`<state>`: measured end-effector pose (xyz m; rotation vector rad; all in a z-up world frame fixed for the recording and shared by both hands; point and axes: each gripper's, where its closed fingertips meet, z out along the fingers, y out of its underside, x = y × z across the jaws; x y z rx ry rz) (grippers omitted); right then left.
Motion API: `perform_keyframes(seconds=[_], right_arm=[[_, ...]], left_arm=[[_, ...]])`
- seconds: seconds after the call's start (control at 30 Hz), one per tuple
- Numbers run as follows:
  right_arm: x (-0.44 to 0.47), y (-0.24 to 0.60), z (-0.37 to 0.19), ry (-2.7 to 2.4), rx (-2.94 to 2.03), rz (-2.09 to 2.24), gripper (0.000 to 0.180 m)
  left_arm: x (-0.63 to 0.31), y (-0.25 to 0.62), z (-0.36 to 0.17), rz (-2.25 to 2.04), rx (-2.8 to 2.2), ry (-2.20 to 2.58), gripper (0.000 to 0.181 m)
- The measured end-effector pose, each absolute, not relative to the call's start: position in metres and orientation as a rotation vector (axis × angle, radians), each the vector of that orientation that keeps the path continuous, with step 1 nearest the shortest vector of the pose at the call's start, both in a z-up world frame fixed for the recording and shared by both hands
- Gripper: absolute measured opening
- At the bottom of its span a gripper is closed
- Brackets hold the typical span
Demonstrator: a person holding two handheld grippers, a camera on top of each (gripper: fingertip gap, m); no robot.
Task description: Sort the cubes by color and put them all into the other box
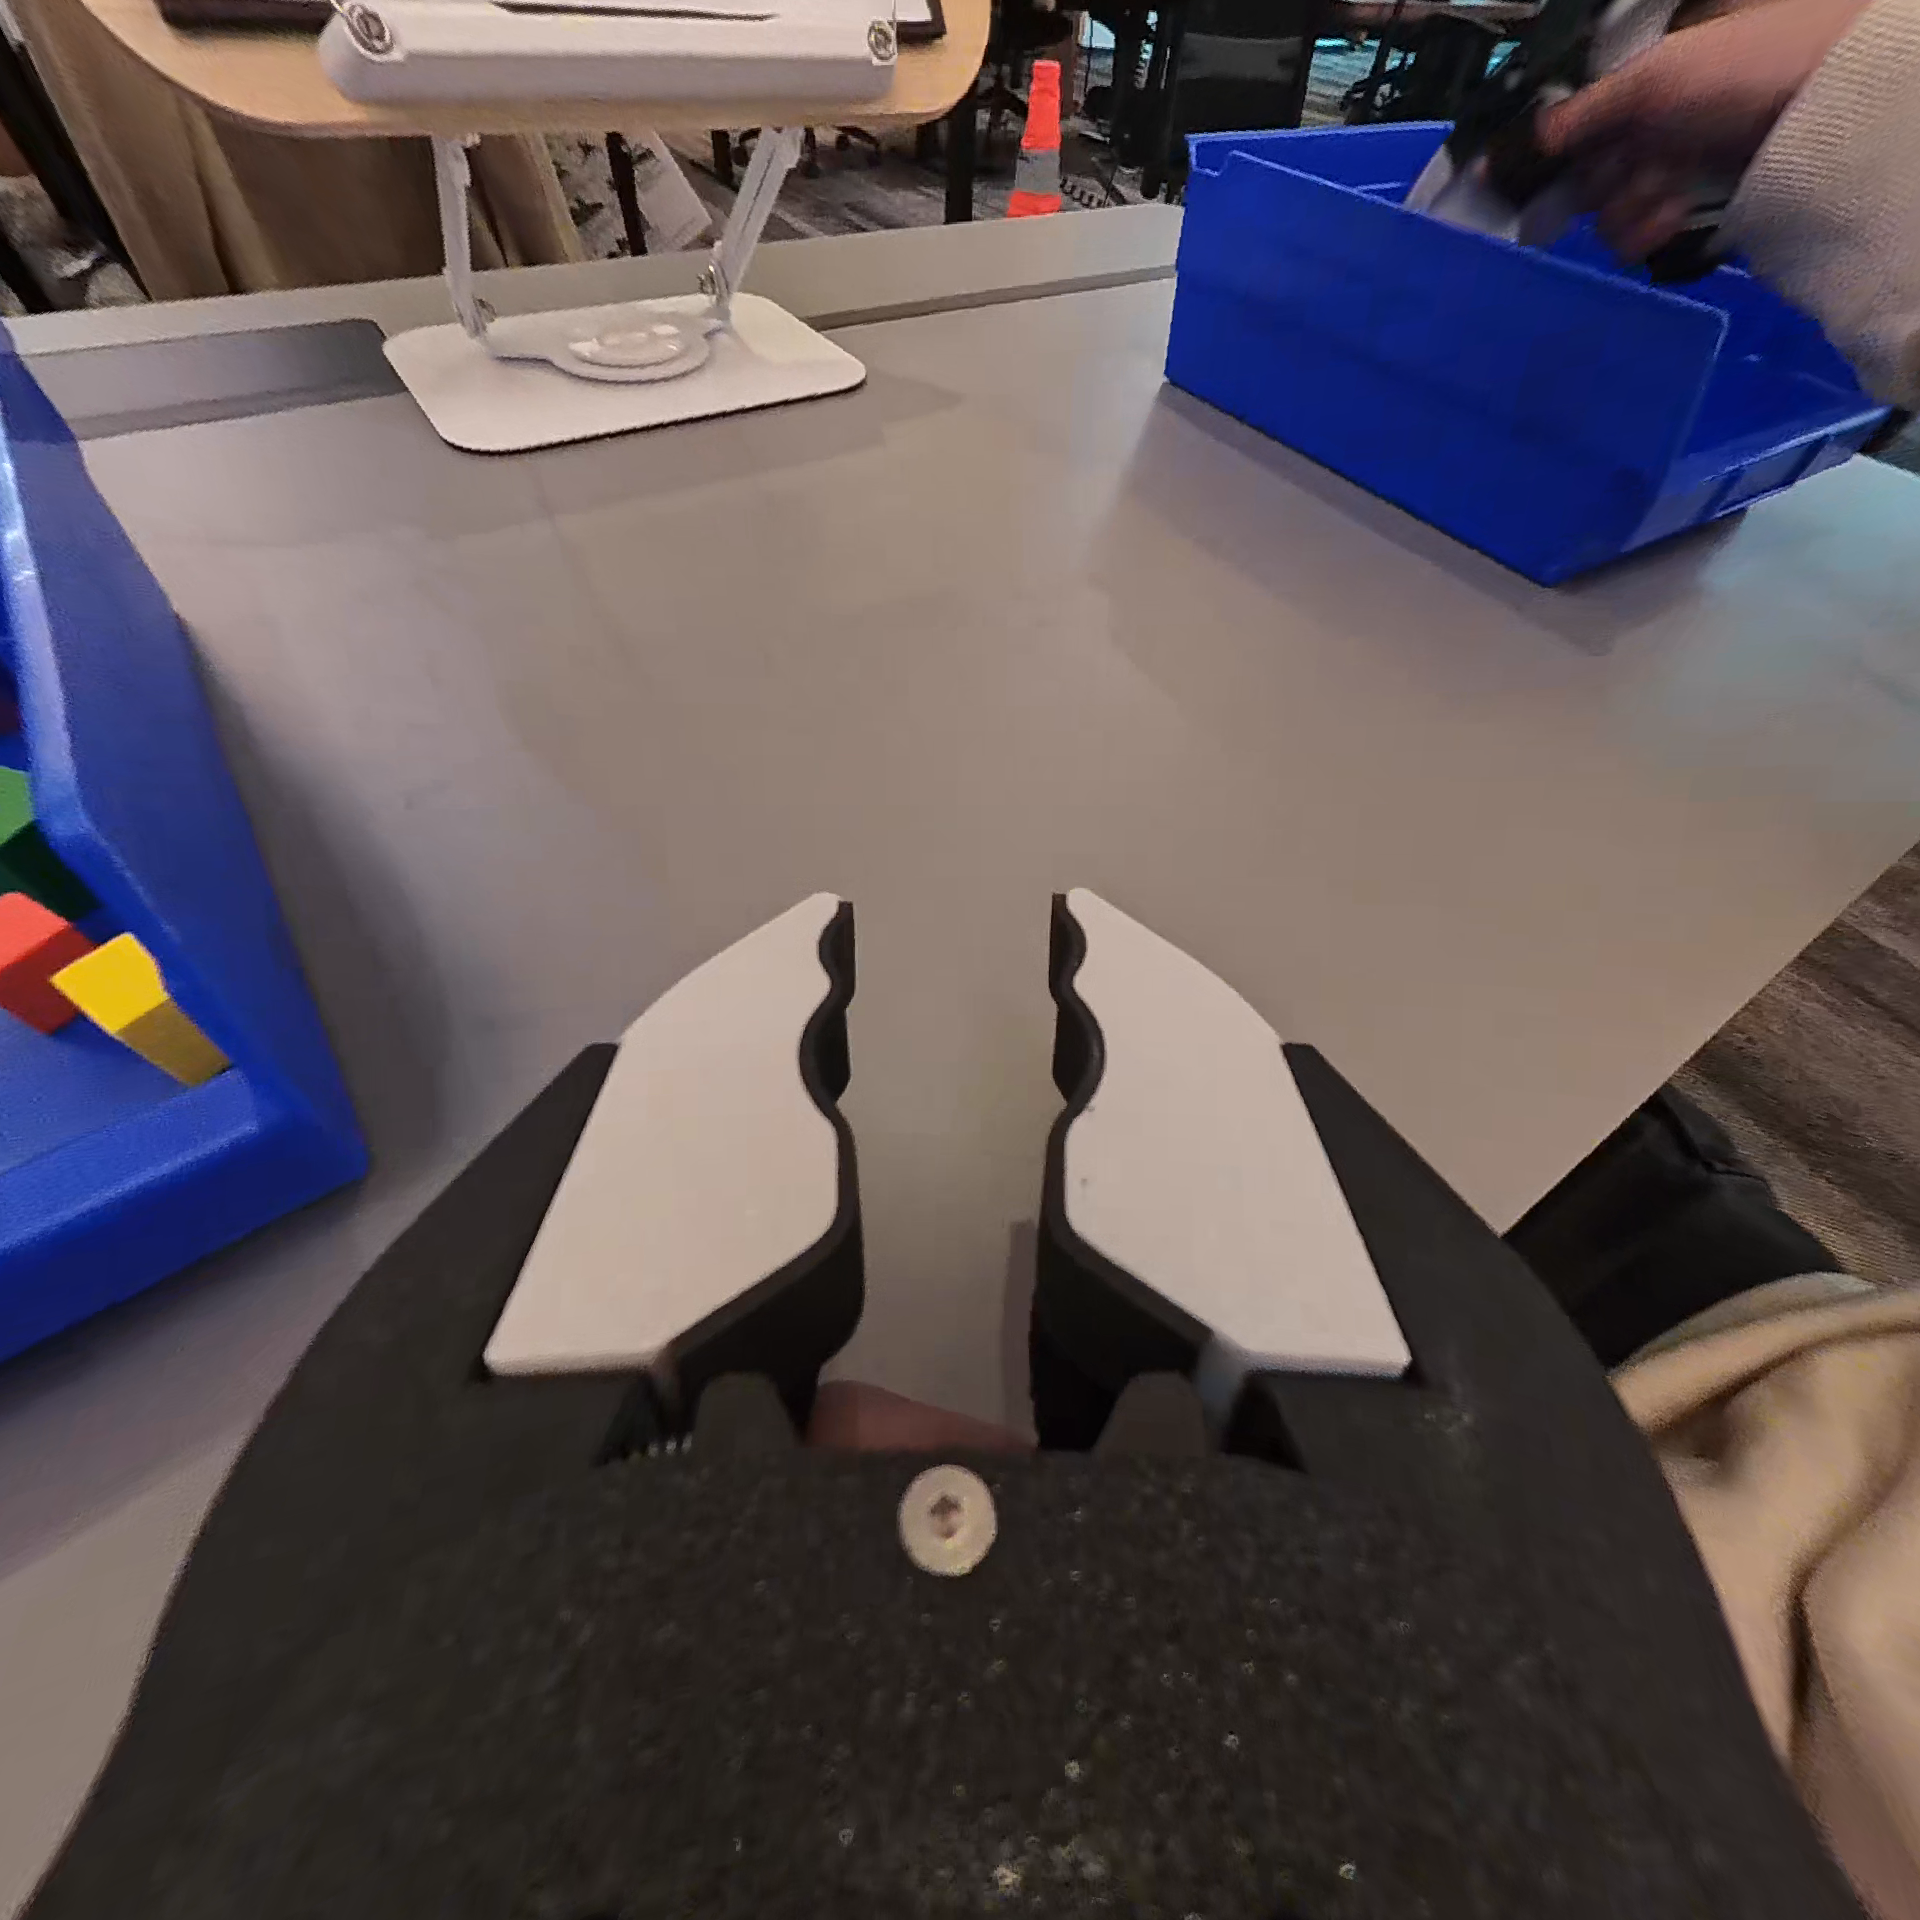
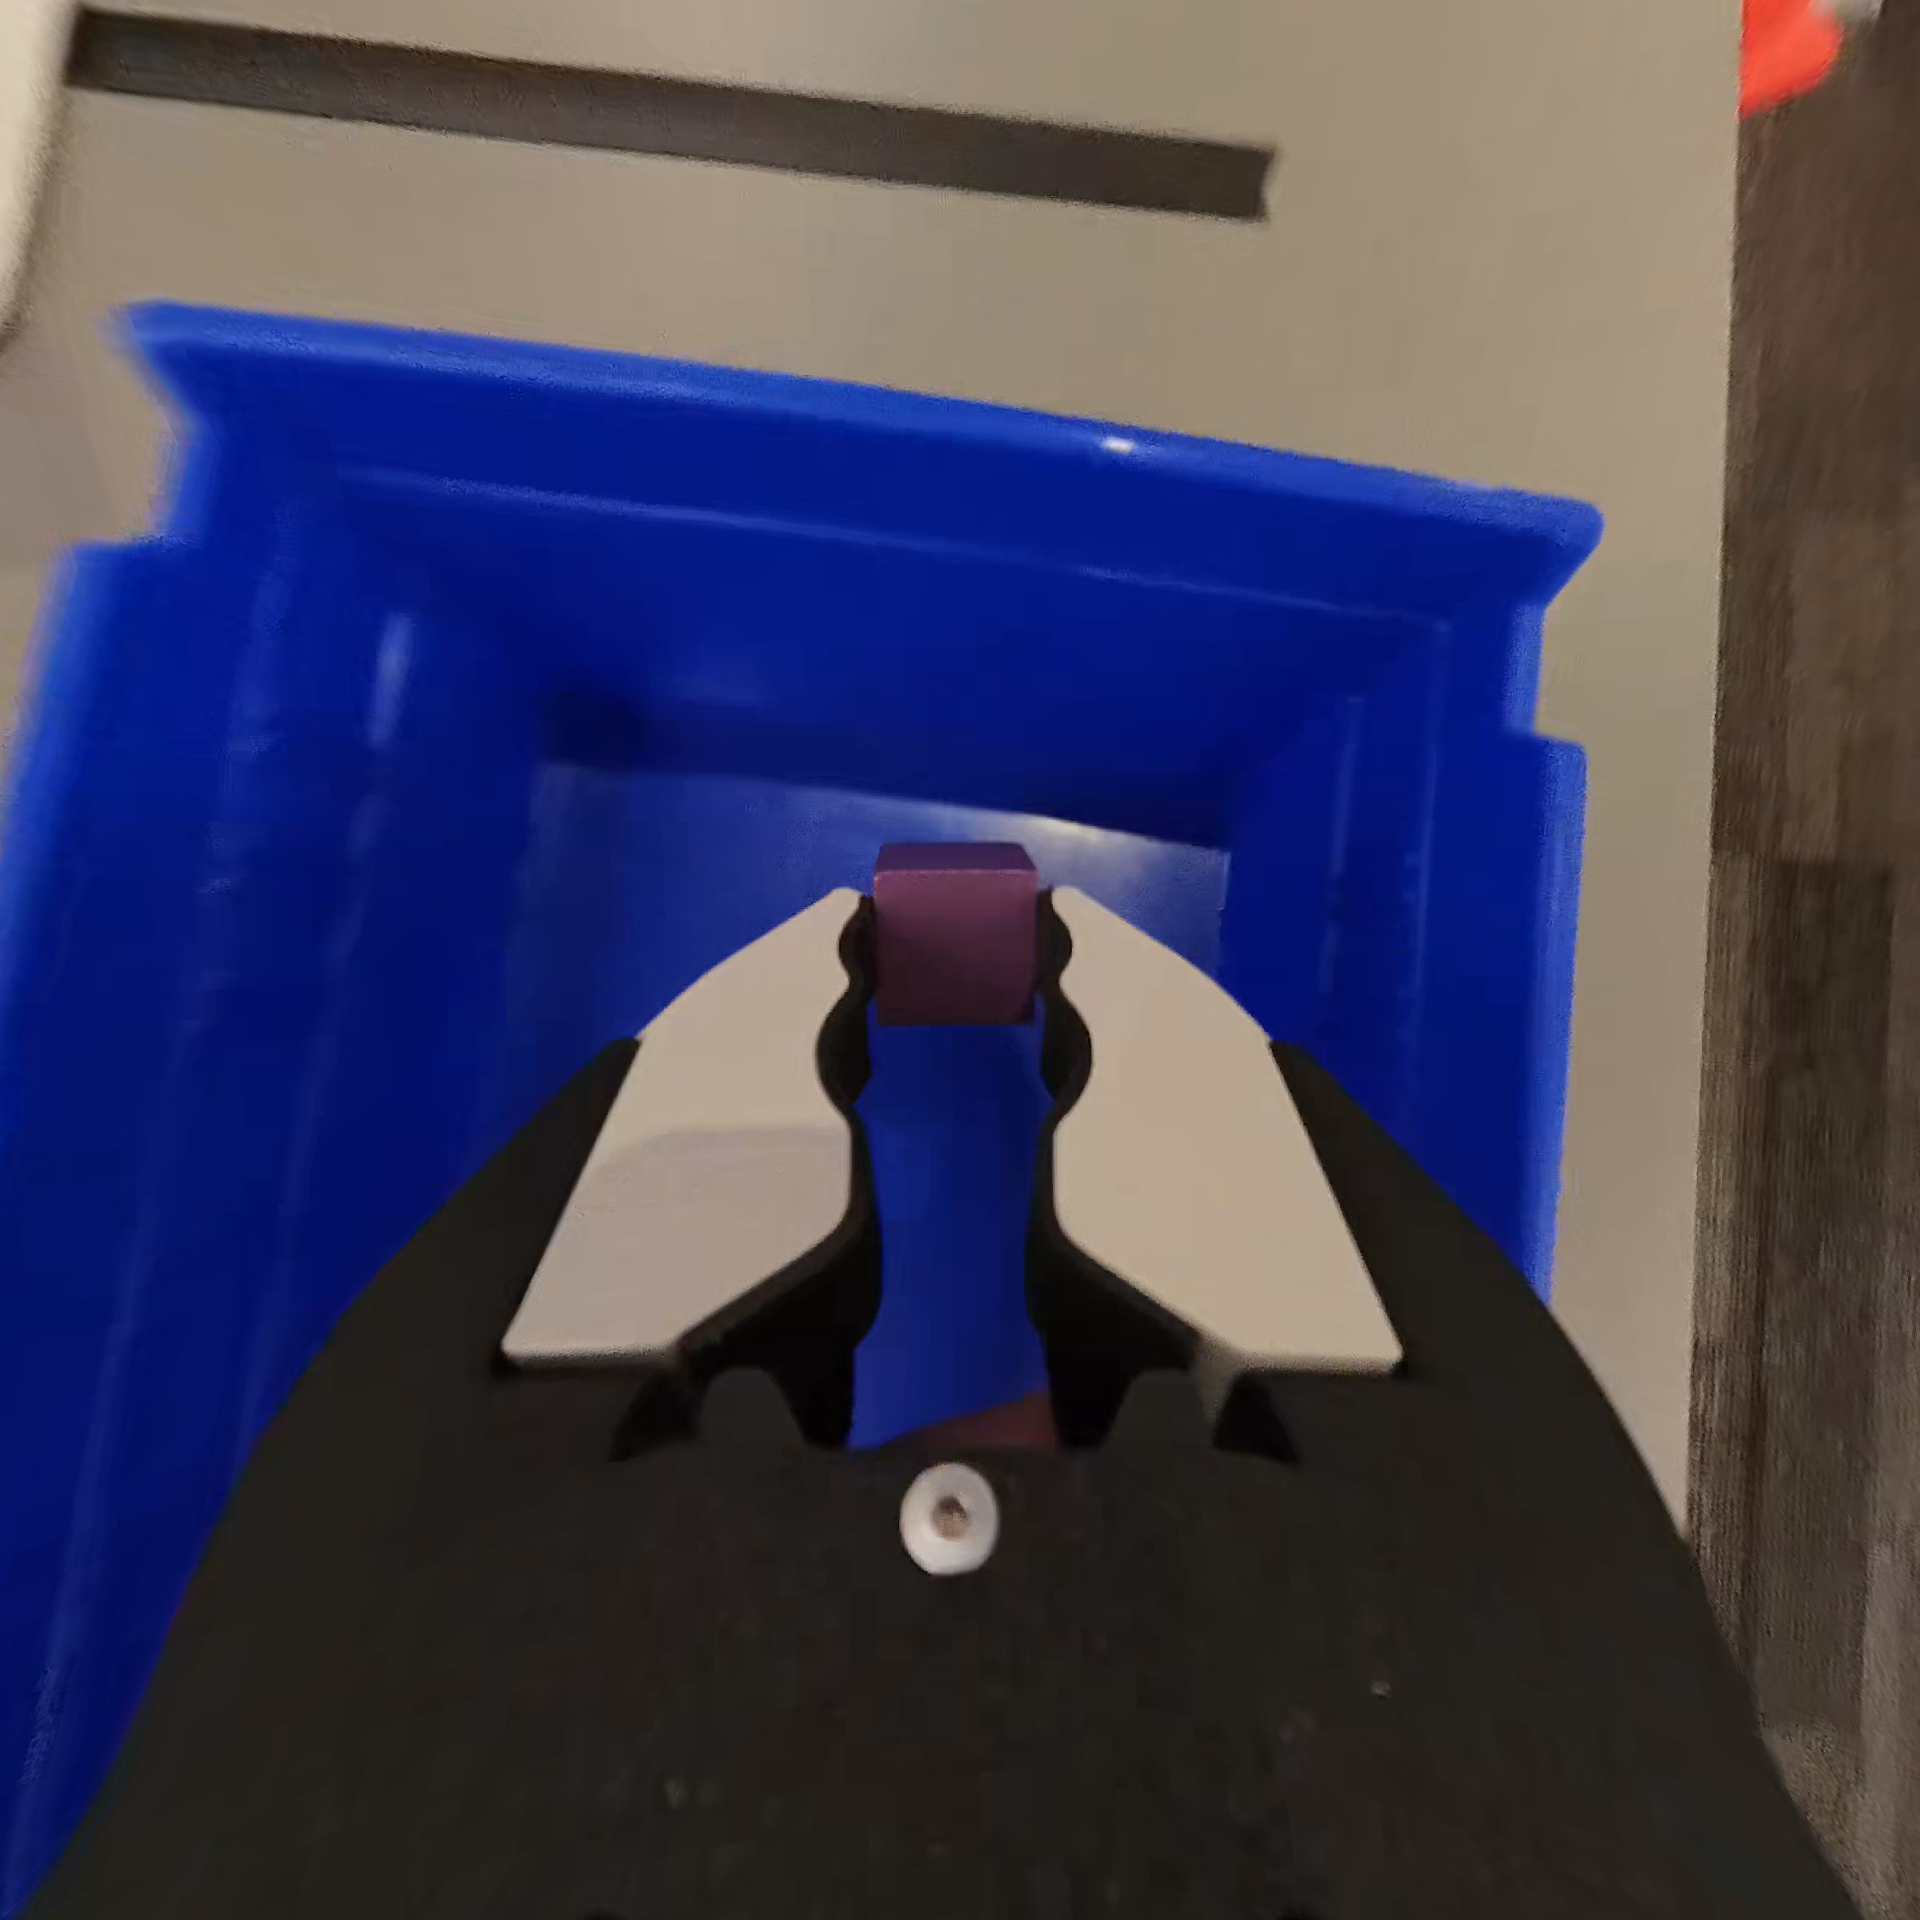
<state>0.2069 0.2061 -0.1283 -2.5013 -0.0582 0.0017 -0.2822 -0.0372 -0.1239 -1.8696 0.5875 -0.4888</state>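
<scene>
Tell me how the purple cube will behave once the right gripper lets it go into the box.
The purple cube looks rigid, keeping its shape between the right gripper fingertips. Flat faces suggest it settles, not rolls. It probably drops onto the blue box floor.

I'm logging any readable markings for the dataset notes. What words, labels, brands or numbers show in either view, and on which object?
None can be read in either view.
The blue boxes, the white stand, the purple cube in the right gripper, the coloured cubes and the left gripper show no writing.
</scene>
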Motion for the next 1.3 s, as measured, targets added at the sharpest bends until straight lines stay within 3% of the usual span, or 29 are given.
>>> perform_keyframes(seconds=[0.3,0.57,0.67,0.77,0.93,1.0,1.13,1.3], right_arm=[[0.237,0.232,-0.174,0.066,-2.694,-0.177,0.029],[0.26,0.232,-0.182,-0.008,-2.67,-0.542,0.03],[0.262,0.231,-0.177,-0.069,-2.637,-0.622,0.036],[0.249,0.228,-0.134,-0.153,-2.496,-0.651,0.044],[0.127,0.164,-0.031,-0.281,-2.094,-0.091,0.044],[0.047,0.106,-0.016,-0.383,-1.946,0.271,0.044],[-0.083,-0.008,-0.05,-0.492,-1.805,0.915,0.042],[-0.126,-0.063,-0.102,-0.534,-1.803,1.057,0.036]], left_arm=[[-0.289,-0.042,-0.126,-0.425,-1.858,0.63,0.035],[-0.283,-0.045,-0.123,-0.422,-1.838,0.669,0.035],[-0.281,-0.046,-0.123,-0.4,-1.829,0.686,0.035],[-0.282,-0.046,-0.123,-0.388,-1.827,0.687,0.036],[-0.293,-0.038,-0.121,-0.387,-1.835,0.625,0.036],[-0.299,-0.034,-0.12,-0.379,-1.844,0.587,0.037],[-0.306,-0.031,-0.12,-0.37,-1.861,0.544,0.038],[-0.31,-0.036,-0.118,-0.334,-1.851,0.555,0.039]])
